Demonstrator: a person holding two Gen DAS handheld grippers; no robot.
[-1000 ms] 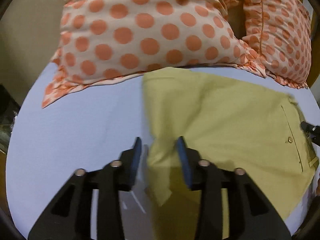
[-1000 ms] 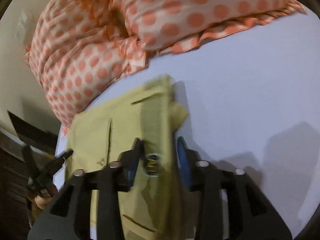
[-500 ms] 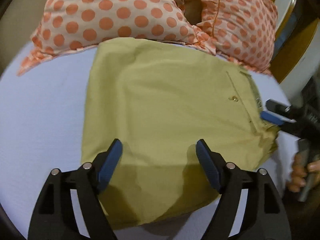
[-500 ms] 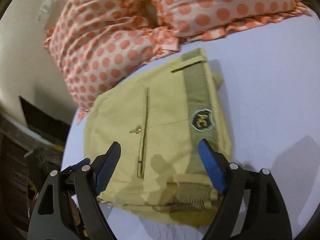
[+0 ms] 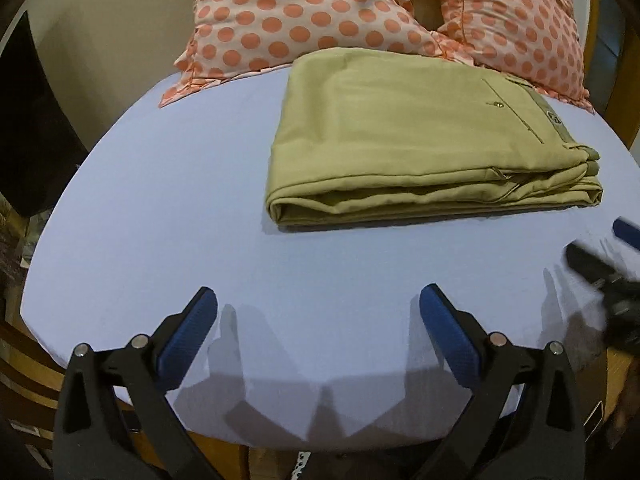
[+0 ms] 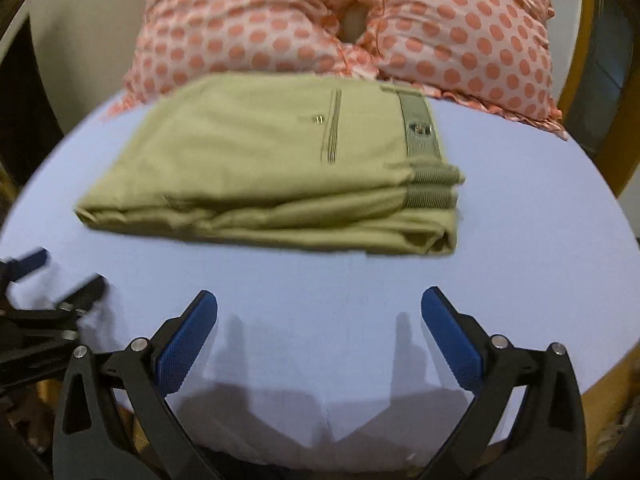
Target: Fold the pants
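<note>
A: Pants (image 5: 404,128) first. Where do they lie?

B: Folded into a thick khaki rectangle on the pale blue bed sheet (image 5: 168,208), toward the far edge of the bed, with their back edge against the two orange polka-dot pillows (image 5: 304,12). The layered fold faces the cameras. The waistband (image 6: 418,128) with its small badge runs along the right end, and a buttoned back pocket (image 5: 514,110) shows on top.

A: And the left gripper (image 5: 318,320)?

B: Released. Its blue pads (image 5: 188,340) stand wide apart with nothing between them, above the sheet by the near edge of the bed, well apart from the pants.

A: The right gripper (image 6: 319,320)?

B: Likewise spread wide and empty, also by the near edge. From the left wrist view it appears blurred at the right border; from the right wrist view the left one shows at the left border.

A: Anything else?

B: Shadows of the fingers fall on the sheet in front of each tool. A dark panel (image 5: 32,120) stands off the bed's left side.
</note>
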